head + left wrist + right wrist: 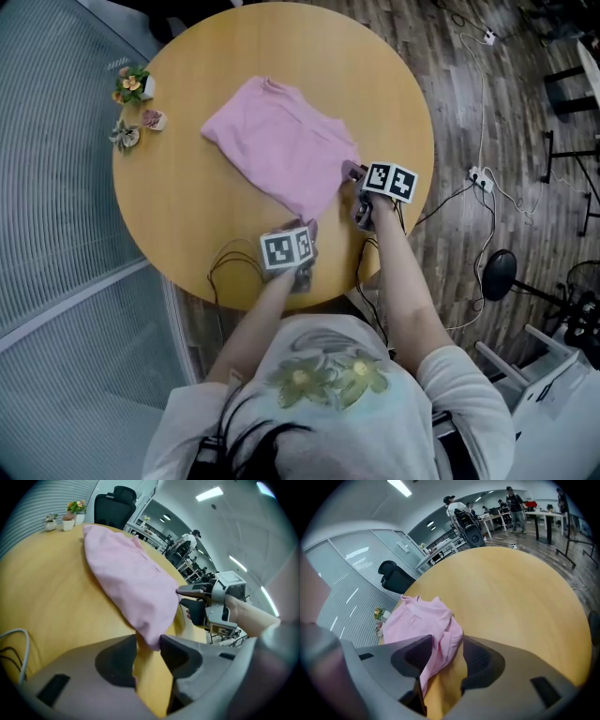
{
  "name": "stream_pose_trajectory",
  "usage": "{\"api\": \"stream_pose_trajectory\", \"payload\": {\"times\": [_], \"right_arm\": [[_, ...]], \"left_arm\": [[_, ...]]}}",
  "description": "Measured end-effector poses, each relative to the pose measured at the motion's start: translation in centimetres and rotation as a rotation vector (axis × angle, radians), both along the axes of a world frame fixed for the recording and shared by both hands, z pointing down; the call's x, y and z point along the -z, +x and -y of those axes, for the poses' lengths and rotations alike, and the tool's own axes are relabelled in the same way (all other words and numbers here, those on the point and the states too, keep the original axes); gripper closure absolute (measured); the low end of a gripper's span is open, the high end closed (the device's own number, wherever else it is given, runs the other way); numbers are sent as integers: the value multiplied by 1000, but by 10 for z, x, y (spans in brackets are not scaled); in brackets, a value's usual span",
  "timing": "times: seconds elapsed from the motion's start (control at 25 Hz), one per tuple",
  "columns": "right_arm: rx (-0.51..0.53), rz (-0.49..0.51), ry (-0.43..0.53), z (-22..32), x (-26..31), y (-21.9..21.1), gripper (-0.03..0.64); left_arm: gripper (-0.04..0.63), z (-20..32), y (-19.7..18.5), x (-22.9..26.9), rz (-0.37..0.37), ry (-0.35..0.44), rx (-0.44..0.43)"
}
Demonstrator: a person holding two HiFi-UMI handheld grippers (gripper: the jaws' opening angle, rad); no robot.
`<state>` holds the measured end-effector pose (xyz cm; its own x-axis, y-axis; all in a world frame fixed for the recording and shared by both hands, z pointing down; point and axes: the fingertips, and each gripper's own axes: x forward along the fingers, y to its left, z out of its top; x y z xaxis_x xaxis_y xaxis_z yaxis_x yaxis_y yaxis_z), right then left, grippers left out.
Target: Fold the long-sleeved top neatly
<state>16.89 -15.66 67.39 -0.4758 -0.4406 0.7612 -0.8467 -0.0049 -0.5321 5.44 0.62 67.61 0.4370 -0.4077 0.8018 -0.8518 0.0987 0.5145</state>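
Observation:
A pink long-sleeved top (279, 142) lies folded into a compact shape on the round wooden table (187, 206). My left gripper (308, 226) is at the top's near corner. In the left gripper view its jaws (148, 642) press on that pink corner (149, 637) from both sides. My right gripper (353, 174) sits at the top's right edge. In the right gripper view it (441, 649) stands open, with a hanging fold of the top (436, 656) lying against the left jaw and bare table showing beside the right jaw.
Three small potted plants (131, 86) stand at the table's far left edge. A thin cable (225, 258) loops on the table near me. Beyond the table's right side are floor cables, a power strip (480, 176) and a black stand (498, 273). A glass wall runs along the left.

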Motion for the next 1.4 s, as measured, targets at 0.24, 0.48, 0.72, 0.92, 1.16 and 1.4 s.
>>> {"api": "stream_pose_trajectory", "payload": {"times": [0.24,0.48,0.72,0.92,1.16,1.4], "right_arm": [[17,26,-19,-8,-3,-7,527],[-8,51,26,-8,15,-8,555],[22,90,77,-32,43,-13,558],[-18,158,64,-70,51,-20,558],[-48,178,82,-112,63,-26,561],[-116,225,119,-134,87,-32,565]], "left_arm": [[525,1,-1,0,-18,4,-9],[560,2,1,13,-59,16,-65],[561,-15,-16,34,-54,90,-210],[561,-33,-43,52,-56,108,-254],[563,-60,-59,66,-72,99,-276],[563,-80,-67,78,-87,110,-330]]}}
